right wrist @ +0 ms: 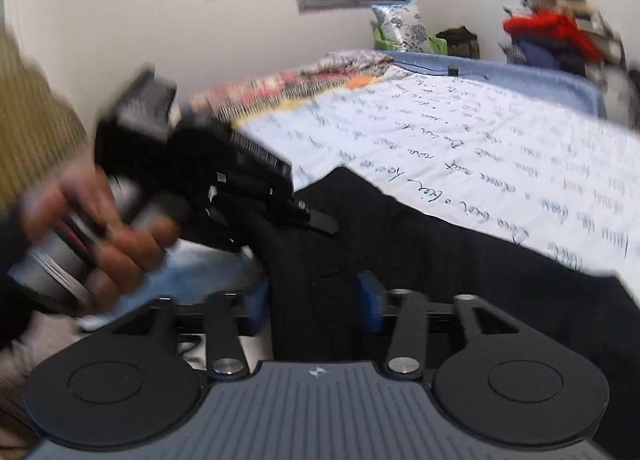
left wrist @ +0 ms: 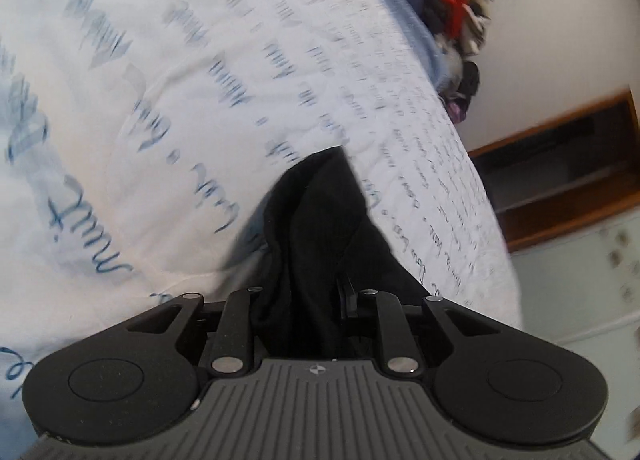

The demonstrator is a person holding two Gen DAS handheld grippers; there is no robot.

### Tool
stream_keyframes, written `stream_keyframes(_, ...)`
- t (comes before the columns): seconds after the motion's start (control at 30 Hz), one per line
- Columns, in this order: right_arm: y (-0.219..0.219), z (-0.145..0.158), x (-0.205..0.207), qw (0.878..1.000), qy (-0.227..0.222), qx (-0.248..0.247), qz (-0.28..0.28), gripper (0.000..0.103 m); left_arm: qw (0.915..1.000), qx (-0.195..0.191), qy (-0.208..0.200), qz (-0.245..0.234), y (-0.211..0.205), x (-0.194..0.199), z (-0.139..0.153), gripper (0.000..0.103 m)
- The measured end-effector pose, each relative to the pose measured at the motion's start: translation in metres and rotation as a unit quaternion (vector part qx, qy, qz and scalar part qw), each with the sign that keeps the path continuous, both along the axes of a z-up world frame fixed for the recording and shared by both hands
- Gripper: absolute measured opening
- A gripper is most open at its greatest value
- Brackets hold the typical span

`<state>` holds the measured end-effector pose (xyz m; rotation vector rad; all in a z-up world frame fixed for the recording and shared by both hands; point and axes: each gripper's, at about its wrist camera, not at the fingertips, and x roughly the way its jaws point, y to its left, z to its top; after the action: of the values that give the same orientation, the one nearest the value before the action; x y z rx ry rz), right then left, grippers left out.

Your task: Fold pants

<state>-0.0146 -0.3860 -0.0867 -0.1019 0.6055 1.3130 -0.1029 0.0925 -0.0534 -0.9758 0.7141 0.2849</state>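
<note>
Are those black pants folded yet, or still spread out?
Not neatly folded: the black pants hang bunched from both grippers, trailing over the bedspread.

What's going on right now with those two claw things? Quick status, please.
Left gripper shut on pants. Right gripper shut on them too. Pants trail across the bed. Nothing in the way.

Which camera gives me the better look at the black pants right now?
The right wrist view: the black fabric pants stretch across the white script-printed bedspread, with the right gripper and left gripper both clamped on them. The left wrist view shows only a bunched fold between its fingers.
</note>
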Motion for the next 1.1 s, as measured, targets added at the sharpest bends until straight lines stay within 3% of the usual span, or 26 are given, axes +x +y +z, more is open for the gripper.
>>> stream_keyframes(0.03,-0.015,0.003,0.008,0.999,0.028,0.017,-0.008,0.078,0.9995,0.029,-0.001,-0.009,-0.007,0.001,0.011,0.021)
stream_keyframes(0.07,-0.033,0.006,0.018,0.998,0.058,0.036,-0.016,0.080,0.9982,0.056,-0.006,-0.019,-0.017,0.003,0.023,0.021)
stream_keyframes(0.13,-0.070,0.007,0.039,0.990,0.116,0.076,-0.041,0.081,0.9942,0.095,-0.023,-0.044,-0.038,0.010,0.046,0.021)
stream_keyframes(0.23,-0.128,-0.003,0.069,0.969,0.189,0.114,-0.115,0.081,0.9870,0.119,-0.057,-0.091,-0.075,0.022,0.076,0.021)
stream_keyframes(0.3,-0.166,-0.016,0.090,0.946,0.239,0.139,-0.171,0.081,0.9804,0.131,-0.075,-0.127,-0.108,0.036,0.091,0.021)
stream_keyframes(0.4,-0.221,-0.042,0.113,0.900,0.314,0.181,-0.244,0.081,0.9674,0.150,-0.086,-0.185,-0.163,0.059,0.097,0.021)
stream_keyframes(0.5,-0.263,-0.058,0.121,0.870,0.343,0.206,-0.289,0.081,0.9558,0.150,-0.073,-0.242,-0.217,0.081,0.082,0.021)
stream_keyframes(0.57,-0.282,-0.062,0.123,0.867,0.346,0.200,-0.298,0.081,0.9520,0.132,-0.052,-0.271,-0.248,0.096,0.064,0.021)
stream_keyframes(0.63,-0.295,-0.063,0.122,0.873,0.332,0.183,-0.307,0.081,0.9452,0.127,-0.034,-0.299,-0.278,0.107,0.046,0.021)
stream_keyframes(0.77,-0.311,-0.073,0.122,0.878,0.330,0.171,-0.303,0.081,0.9304,0.163,-0.013,-0.328,-0.329,0.104,0.018,0.024)
stream_keyframes(0.87,-0.324,-0.085,0.123,0.868,0.345,0.183,-0.307,0.080,0.9165,0.200,-0.024,-0.345,-0.351,0.099,0.006,0.043)
stream_keyframes(0.93,-0.330,-0.094,0.124,0.859,0.362,0.201,-0.303,0.080,0.9071,0.195,-0.049,-0.370,-0.357,0.090,0.009,0.071)
stream_keyframes(1.0,-0.331,-0.092,0.126,0.859,0.367,0.200,-0.296,0.081,0.9030,0.170,-0.076,-0.387,-0.353,0.082,0.014,0.073)
stream_keyframes(1.1,-0.328,-0.091,0.133,0.854,0.394,0.200,-0.276,0.081,0.9046,0.146,-0.108,-0.386,-0.338,0.066,0.027,0.073)
